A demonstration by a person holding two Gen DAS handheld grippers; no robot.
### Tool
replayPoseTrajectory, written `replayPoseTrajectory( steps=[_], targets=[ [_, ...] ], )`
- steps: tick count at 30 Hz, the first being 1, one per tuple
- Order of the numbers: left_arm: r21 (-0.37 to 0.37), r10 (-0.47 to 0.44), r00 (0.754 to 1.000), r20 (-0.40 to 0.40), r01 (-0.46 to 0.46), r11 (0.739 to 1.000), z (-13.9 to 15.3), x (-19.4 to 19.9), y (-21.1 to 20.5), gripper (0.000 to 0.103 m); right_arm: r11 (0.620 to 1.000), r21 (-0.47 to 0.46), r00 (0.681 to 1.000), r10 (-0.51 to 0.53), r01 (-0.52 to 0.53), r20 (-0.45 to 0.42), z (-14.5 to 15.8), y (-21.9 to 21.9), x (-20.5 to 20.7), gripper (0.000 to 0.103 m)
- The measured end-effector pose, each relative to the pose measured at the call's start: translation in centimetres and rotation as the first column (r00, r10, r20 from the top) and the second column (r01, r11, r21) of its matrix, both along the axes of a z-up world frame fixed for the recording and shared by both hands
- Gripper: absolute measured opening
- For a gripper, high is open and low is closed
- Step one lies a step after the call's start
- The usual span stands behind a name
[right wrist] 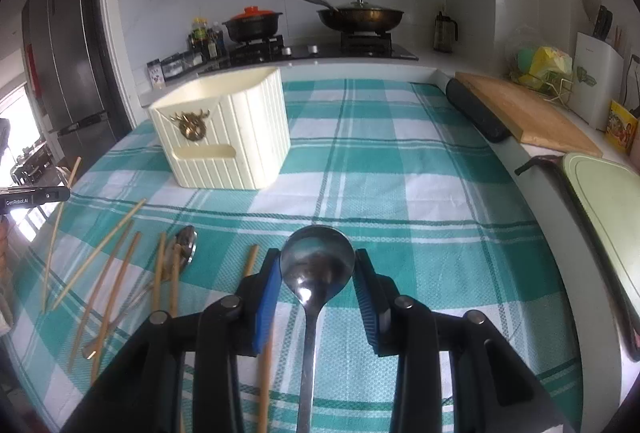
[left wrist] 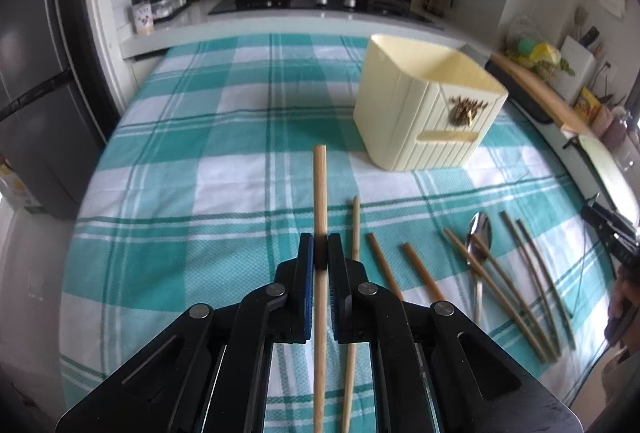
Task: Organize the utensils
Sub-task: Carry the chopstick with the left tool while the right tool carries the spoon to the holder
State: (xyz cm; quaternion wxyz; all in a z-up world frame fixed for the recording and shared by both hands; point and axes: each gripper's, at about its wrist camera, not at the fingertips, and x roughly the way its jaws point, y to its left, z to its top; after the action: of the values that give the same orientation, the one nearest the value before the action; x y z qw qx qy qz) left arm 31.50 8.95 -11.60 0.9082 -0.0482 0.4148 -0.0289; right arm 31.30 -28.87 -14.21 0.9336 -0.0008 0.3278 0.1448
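Task barely begun: holder (left wrist: 424,113) appears empty. Left gripper (left wrist: 320,253) jaws clamp one chopstick (left wrist: 320,193); right gripper (right wrist: 318,273) jaws wide, straddling spoon (right wrist: 316,265), ungripped. Remaining utensils lie beside them on the surface (left wrist: 200,193).

The tablecloth (left wrist: 224,137) is a teal-and-white check crossed by thin darker green lines; the ribbed utensil holder (left wrist: 424,105) is pale cream with a brassy gold emblem (left wrist: 466,109) on its front; the chopstick (left wrist: 320,193) held by the left gripper (left wrist: 320,253) is light tan wood, the loose chopsticks (right wrist: 116,273) range from tan to olive-brown; both grippers are black with blue pads (right wrist: 267,297); the spoon (right wrist: 316,265) is shiny dark silver; the clay pot (right wrist: 252,23) is black with an orange-red lid (right wrist: 252,11); the cutting board (right wrist: 524,113) is light brown.
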Motion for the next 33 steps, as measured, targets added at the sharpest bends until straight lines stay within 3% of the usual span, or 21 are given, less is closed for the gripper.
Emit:
replayPoseTrajectory(
  steps=[8, 17, 24, 33],
  targets=[
    [-0.066, 0.006, 0.988, 0.154, 0.004, 0.998, 5.8, -5.1, 1.5, 0.005, 0.999, 0.03, 0.993, 0.017, -0.02, 0.116, 4.0, 0.2, -3.9, 0.036],
    [-0.088, -0.001, 0.981, 0.193, 0.018, 0.996, 7.3, -6.4, 1.5, 0.005, 0.999, 0.033, 0.984, 0.035, -0.041, 0.176, 6.8, 1.0, -4.7, 0.036],
    [-0.12, -0.023, 0.981, 0.191, 0.046, 0.992, 9.8, -4.0, 1.4, 0.005, 0.994, 0.045, 0.98, 0.089, -0.098, 0.178, 10.7, 2.4, -1.7, 0.036],
    [-0.106, -0.046, 0.948, 0.316, 0.084, 0.991, 17.9, 3.1, -0.9, 0.005, 0.984, 0.06, 0.954, 0.147, -0.168, 0.259, 18.1, 7.4, 5.3, 0.036]
  ],
)
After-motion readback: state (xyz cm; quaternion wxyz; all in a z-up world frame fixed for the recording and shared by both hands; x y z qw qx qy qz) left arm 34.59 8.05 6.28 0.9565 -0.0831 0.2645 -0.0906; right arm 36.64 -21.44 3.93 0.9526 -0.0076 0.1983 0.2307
